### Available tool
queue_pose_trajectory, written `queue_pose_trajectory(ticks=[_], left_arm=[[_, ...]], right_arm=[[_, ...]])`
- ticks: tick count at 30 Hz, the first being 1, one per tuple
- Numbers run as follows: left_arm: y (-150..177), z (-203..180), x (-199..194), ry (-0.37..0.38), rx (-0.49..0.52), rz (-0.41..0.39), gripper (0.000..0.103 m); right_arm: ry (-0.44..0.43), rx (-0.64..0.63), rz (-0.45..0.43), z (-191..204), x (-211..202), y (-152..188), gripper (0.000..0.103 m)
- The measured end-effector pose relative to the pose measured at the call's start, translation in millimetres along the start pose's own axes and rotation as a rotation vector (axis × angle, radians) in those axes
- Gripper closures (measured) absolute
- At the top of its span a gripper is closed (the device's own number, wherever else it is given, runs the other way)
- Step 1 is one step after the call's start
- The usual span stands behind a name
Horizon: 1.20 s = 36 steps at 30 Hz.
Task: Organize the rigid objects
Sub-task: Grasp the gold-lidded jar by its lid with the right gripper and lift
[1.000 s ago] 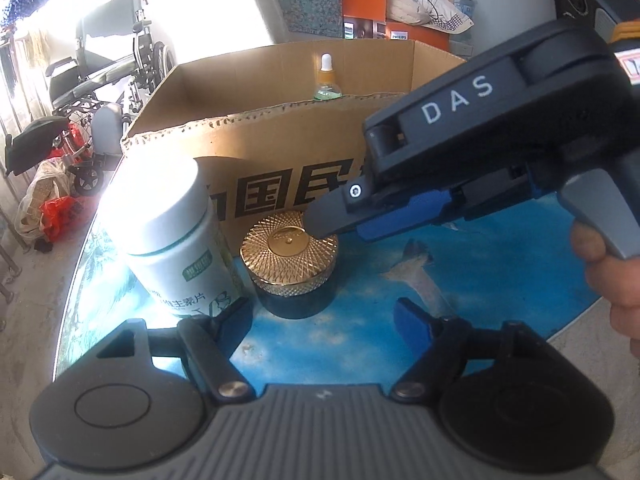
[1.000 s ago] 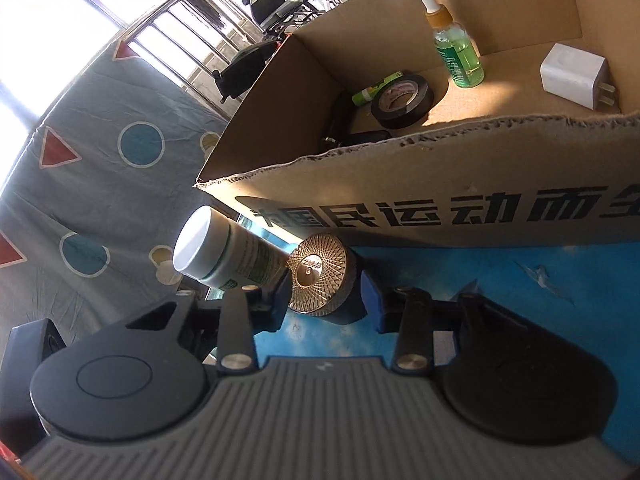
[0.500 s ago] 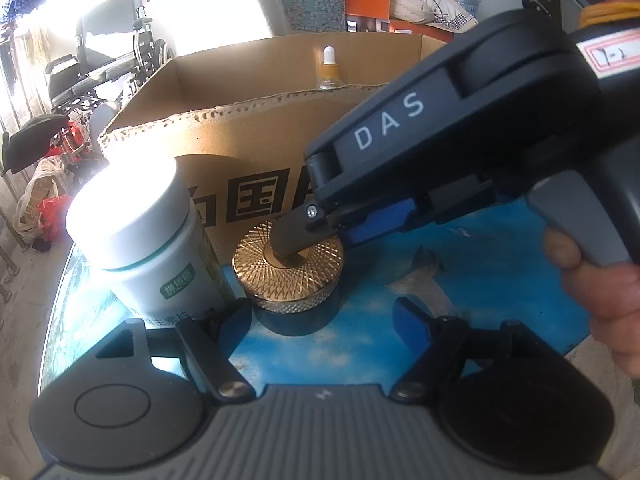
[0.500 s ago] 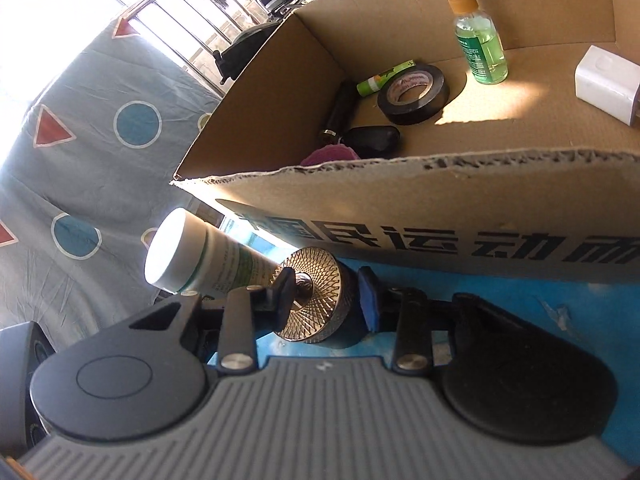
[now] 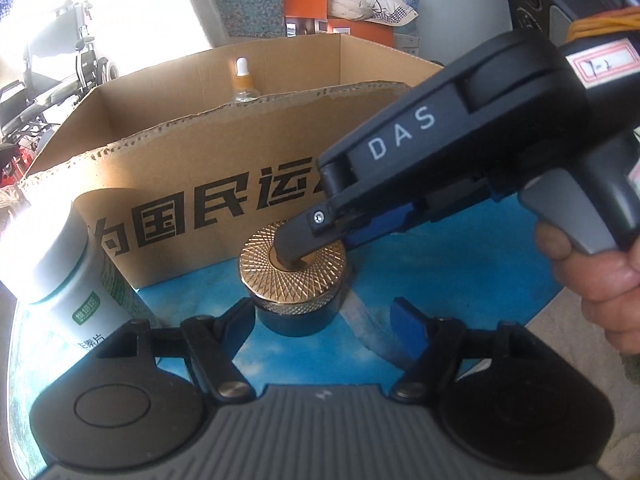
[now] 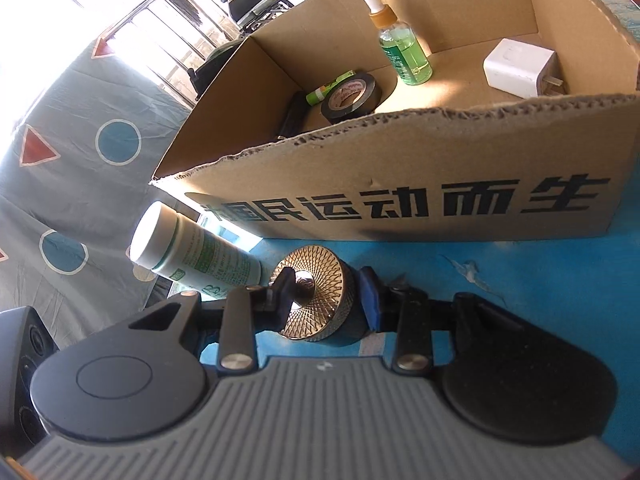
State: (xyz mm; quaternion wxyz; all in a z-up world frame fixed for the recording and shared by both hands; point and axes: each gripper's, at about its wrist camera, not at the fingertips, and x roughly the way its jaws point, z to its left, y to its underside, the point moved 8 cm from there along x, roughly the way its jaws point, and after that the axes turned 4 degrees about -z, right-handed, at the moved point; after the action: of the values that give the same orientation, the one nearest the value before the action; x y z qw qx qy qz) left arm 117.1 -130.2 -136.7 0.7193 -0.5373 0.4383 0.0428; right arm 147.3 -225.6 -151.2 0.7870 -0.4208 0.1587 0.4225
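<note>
A dark jar with a gold knurled lid (image 5: 294,276) stands on the blue table just in front of a cardboard box (image 5: 224,184). My right gripper (image 6: 326,300) is shut on the gold-lid jar (image 6: 316,292), one finger on the lid top and the other against its side. In the left wrist view its black body (image 5: 460,152) reaches in from the right. My left gripper (image 5: 324,322) is open and empty, its fingers on either side of the jar, just short of it. A white pill bottle (image 5: 60,256) stands left of the jar.
In the box (image 6: 420,184) lie a green dropper bottle (image 6: 404,48), a black tape roll (image 6: 352,96), a white charger (image 6: 520,68) and a green tube (image 6: 328,88). The white bottle (image 6: 188,256) stands close beside the jar. The blue table (image 5: 440,272) ends on the right.
My right gripper has come down onto the gold-lid jar and closed on it. My left gripper has moved a little closer to the jar and stays open.
</note>
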Motion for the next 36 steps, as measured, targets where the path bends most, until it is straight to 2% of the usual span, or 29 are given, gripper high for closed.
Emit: queue_pose_trajectory(ticks=[6, 9, 13, 19, 26, 36], left_arm=[[-8, -2, 12, -0.044, 0.002, 0.025, 0.032], [-13, -5, 21, -0.096, 0.025, 0.042, 0.036], [-18, -3, 27, -0.157, 0.008, 0.061, 0.044], [-24, -7, 36, -0.215, -0.015, 0.060, 0.044], [-23, -21, 31, -0.246, -0.012, 0.058, 0.044], [-25, -28, 42, -0.237, 0.001, 0.057, 0.044]], right_arm=[[-0.020, 0.014, -0.012, -9, -4, 3, 0.069], [-0.046, 0.006, -0.012, -10, -4, 3, 0.067], [-0.082, 0.012, -0.010, -14, -1, 1, 0.067], [-0.124, 0.009, -0.014, -21, 0, -2, 0.065], [-0.145, -0.004, -0.023, -26, -2, -4, 0.062], [-0.163, 0.011, -0.041, -38, -8, -5, 0.061]])
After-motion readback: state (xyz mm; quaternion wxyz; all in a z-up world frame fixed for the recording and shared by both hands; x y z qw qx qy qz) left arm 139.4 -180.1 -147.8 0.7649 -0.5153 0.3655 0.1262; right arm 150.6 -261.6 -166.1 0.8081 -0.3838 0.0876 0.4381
